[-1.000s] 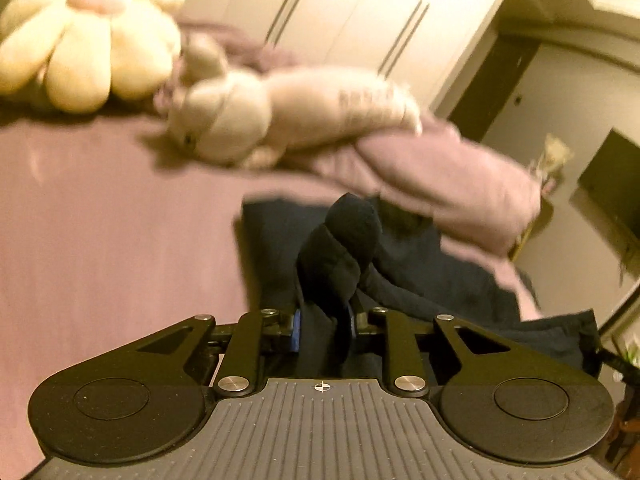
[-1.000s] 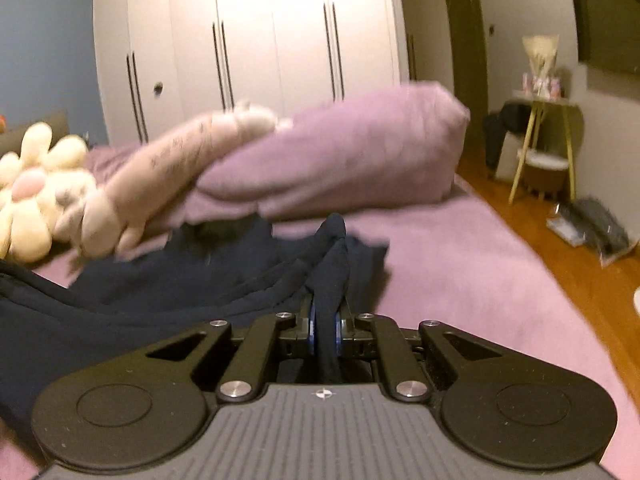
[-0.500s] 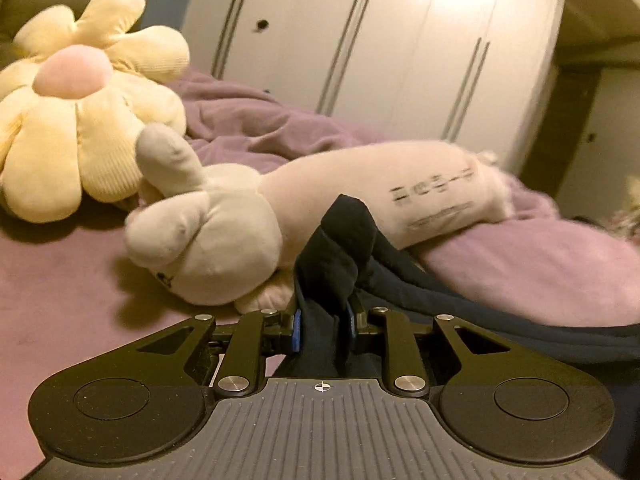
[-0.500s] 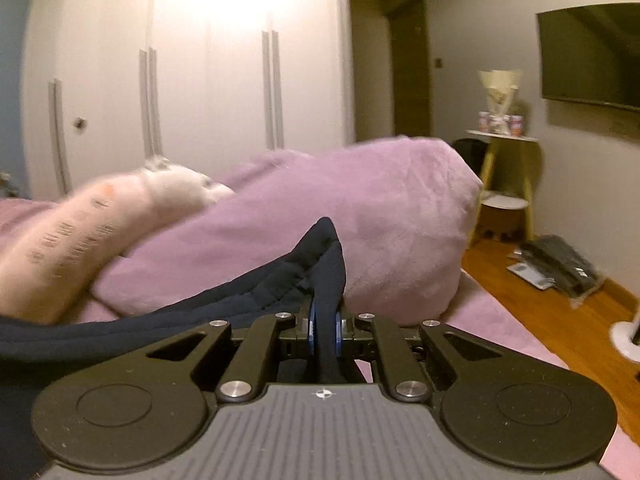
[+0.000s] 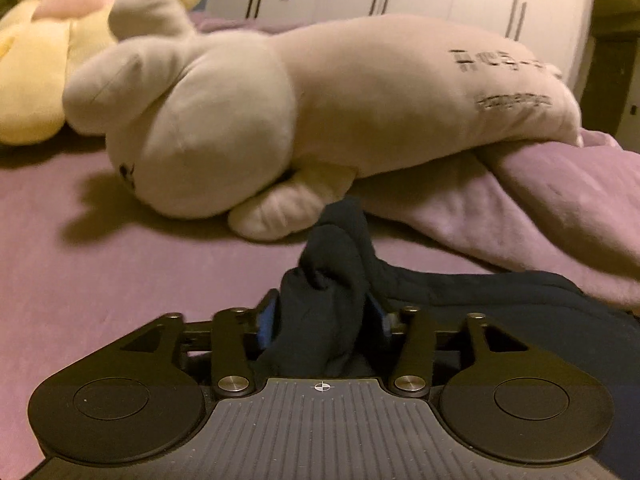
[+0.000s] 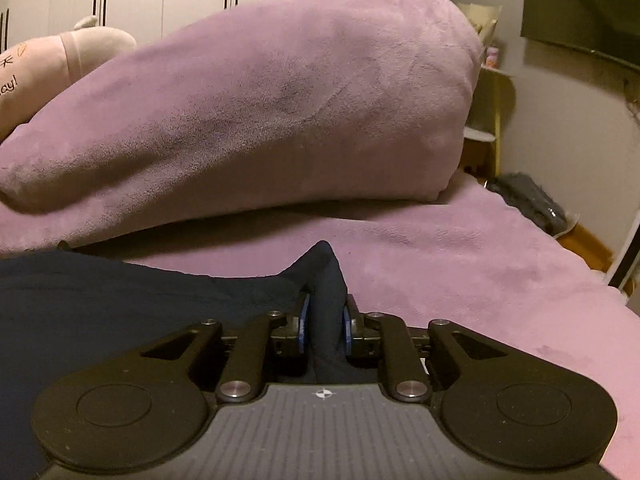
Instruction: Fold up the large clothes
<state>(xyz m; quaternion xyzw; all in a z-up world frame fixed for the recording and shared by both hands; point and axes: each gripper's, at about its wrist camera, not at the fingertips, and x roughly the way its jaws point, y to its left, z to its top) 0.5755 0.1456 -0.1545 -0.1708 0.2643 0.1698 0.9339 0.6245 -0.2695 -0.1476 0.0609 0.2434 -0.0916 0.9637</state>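
Both grippers, left (image 5: 323, 320) and right (image 6: 324, 324), pinch bunched folds of the dark garment (image 6: 100, 300) on the purple bed (image 6: 460, 264).

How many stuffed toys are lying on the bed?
2: a yellow flower plush at the far left, and a long beige bunny plush beside it, its rear end resting on the folded purple blanket. Others may be hidden.
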